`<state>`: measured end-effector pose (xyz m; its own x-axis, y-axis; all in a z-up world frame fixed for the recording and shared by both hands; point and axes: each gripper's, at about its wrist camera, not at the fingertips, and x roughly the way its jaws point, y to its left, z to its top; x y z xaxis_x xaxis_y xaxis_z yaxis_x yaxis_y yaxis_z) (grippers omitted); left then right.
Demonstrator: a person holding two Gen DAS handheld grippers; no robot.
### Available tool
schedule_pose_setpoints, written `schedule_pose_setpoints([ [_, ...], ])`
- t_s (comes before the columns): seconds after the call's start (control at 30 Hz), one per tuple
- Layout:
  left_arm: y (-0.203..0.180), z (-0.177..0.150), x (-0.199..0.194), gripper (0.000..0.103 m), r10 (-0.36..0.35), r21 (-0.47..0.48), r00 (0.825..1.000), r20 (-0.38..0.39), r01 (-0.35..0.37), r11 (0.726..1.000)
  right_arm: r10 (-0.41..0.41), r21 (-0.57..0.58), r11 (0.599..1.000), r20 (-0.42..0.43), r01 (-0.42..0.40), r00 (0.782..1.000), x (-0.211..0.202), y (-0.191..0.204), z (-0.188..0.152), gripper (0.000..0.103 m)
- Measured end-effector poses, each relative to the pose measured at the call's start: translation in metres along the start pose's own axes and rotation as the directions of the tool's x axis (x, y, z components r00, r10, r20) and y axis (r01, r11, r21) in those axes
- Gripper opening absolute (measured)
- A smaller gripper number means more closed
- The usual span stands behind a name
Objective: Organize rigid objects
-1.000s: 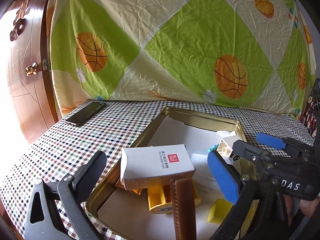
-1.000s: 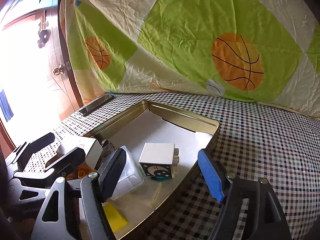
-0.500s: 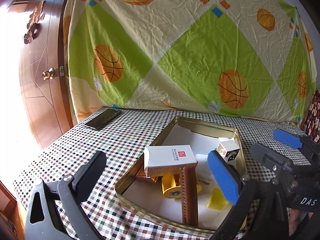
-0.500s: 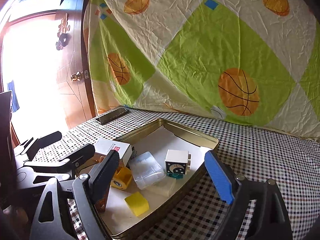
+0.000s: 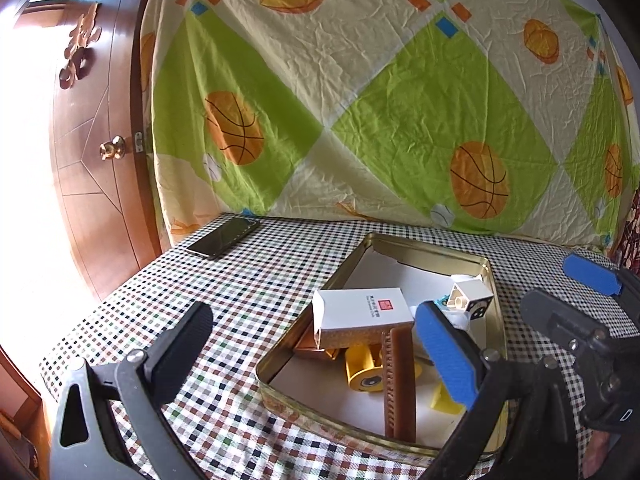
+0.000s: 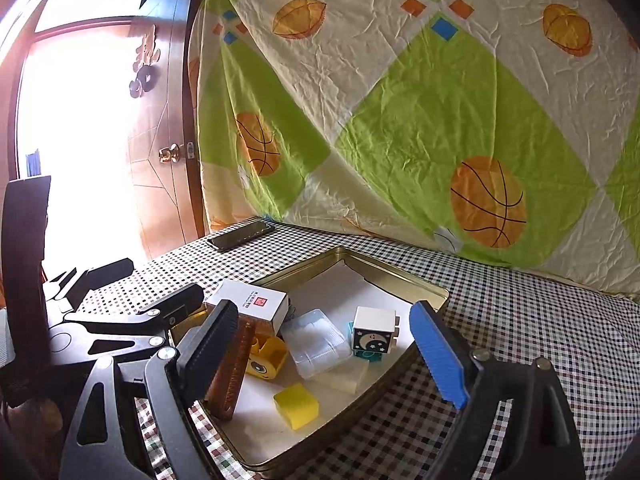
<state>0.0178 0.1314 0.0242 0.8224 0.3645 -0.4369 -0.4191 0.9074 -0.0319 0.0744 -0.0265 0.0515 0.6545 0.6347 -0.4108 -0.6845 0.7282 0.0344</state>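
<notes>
2 sets of fingers, both mine, stand wide with nothing between them: my left gripper [image 5: 312,356] and my right gripper [image 6: 324,356] hover at the near end of the gold tin [image 6: 400,280] on the checked bench [image 5: 248,280]. Inside the tin, the brown comb [image 5: 398,384] lies with its long axis running 12 to 6, leaning on the white box [image 5: 360,308]. The yellow tape dispenser [image 6: 266,356] sits just beside the comb at 3, the clear case [image 6: 316,340] beyond it, the moon cube [image 6: 374,334] upright at 2, and the yellow block [image 6: 296,404] nearest me. A phone [image 5: 222,237] lies at 11, pointing toward 1.
</notes>
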Motion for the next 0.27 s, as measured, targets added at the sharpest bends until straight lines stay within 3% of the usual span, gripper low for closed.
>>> schedule_pose_setpoints([
  [0.27, -0.0067, -0.0017, -0.0026, 0.103, -0.02, 0.029, 1.0, 0.002, 0.019, 0.999, -0.001, 0.004, 1.0, 0.003, 0.001, 1.0, -0.0007, -0.0006, -0.0004, 0.089],
])
